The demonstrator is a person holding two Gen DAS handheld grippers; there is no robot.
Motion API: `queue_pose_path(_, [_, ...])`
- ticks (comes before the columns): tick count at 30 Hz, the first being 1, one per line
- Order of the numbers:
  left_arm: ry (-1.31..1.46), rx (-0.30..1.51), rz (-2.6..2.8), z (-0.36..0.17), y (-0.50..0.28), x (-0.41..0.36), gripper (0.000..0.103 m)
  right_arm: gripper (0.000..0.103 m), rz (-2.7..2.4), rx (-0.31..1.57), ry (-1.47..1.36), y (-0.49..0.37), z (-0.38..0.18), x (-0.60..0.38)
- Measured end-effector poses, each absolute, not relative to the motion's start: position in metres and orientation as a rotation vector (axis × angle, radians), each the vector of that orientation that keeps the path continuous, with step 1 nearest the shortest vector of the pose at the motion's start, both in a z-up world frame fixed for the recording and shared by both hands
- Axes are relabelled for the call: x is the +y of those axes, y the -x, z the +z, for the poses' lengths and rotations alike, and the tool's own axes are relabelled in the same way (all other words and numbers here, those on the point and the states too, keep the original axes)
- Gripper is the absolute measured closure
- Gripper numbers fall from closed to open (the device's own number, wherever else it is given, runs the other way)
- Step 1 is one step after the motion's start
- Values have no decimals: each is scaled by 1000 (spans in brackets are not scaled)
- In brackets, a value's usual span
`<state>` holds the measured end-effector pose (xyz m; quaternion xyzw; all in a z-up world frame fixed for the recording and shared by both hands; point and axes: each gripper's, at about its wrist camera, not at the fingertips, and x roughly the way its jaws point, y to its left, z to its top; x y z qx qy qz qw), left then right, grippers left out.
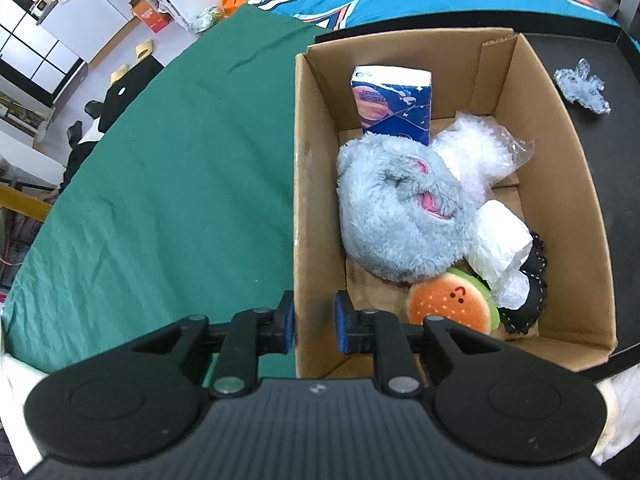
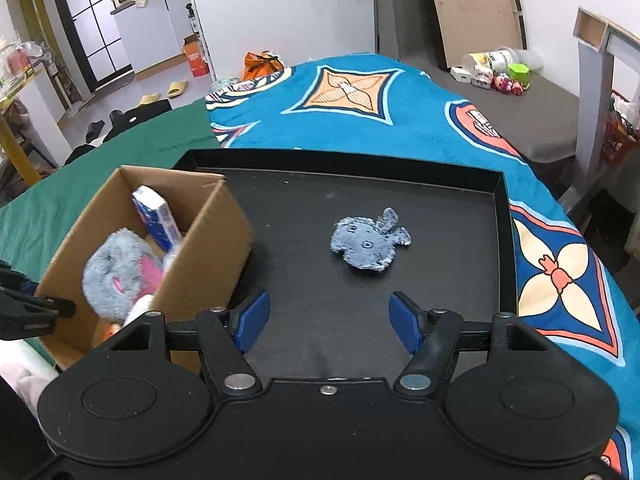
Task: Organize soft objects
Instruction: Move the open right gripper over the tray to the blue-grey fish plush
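A: The right gripper (image 2: 328, 322) has its jaws wide apart and empty, aimed at the blue cloth toy (image 2: 367, 245) lying alone on the black tray (image 2: 502, 216). The flat cloth could slip from the pads.

B: The left gripper (image 1: 315, 322) straddles the cardboard box (image 1: 560, 184) wall, jaws narrowly apart, not pressing it; it could tip the box. Inside: 1 grey plush (image 1: 396, 208), burger toy (image 1: 452, 306), tissue pack (image 1: 394, 100).

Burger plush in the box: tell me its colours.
Burger plush: orange bun with pale speckles, small dark face, green fringe. Best in the left wrist view.

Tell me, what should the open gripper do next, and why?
Probably ease the right gripper forward and down over the flat grey-blue fuzzy toy. It lies alone on the black tray, outside the brown cardboard box, and the jaws are open and empty.
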<state>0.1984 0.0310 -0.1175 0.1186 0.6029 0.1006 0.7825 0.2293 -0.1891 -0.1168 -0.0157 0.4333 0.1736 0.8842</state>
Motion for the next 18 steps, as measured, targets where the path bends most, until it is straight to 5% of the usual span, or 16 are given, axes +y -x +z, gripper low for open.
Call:
queue_pose_path(9, [-407, 1290, 233, -120, -202, 4, 50, 33, 409, 916, 72, -243, -135, -197])
queue_pose_path(18, [-480, 1309, 253, -128, -207, -9, 44, 34, 424, 912, 25, -261, -149, -208])
